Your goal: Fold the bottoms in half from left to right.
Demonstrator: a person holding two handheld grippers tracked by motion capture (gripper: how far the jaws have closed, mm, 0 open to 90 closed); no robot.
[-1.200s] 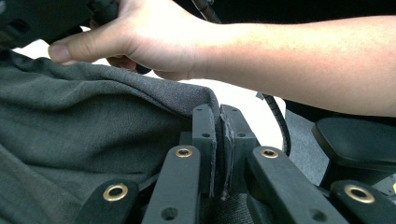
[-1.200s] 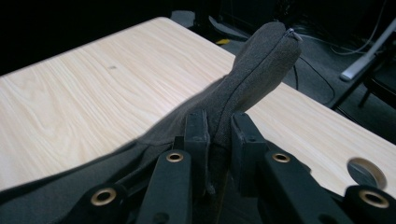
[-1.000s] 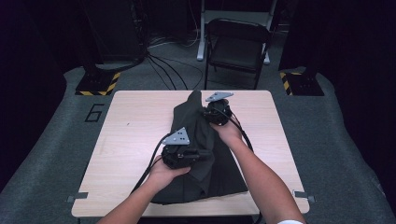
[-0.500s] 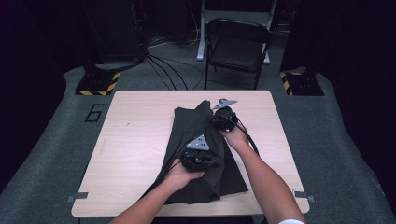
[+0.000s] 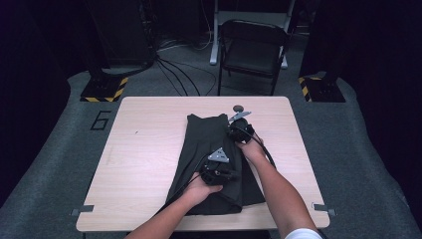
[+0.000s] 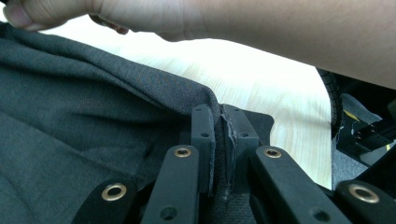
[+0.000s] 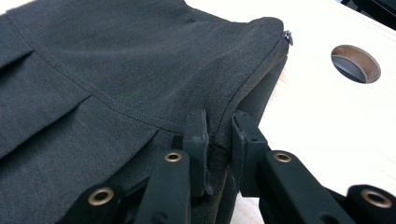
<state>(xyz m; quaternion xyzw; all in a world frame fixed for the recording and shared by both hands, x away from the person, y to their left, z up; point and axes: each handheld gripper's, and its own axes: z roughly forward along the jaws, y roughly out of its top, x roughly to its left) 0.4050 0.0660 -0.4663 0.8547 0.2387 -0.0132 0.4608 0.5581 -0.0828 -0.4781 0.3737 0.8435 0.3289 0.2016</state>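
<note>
Both tools clamped on dark garment (image 5: 206, 149) edge: left tool (image 6: 218, 140), right tool (image 7: 219, 140), on table (image 5: 144, 164).

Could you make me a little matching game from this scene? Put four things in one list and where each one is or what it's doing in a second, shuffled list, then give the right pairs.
Things:
1. dark skirt
2. left gripper
3. folding chair
4. round hole

Places or states:
A. stands on the floor beyond the table
B. cut through the tabletop near the far edge
C. lies folded lengthwise on the table
D. shut on the skirt's folded edge

Pairs: 1-C, 2-D, 3-A, 4-B
</note>
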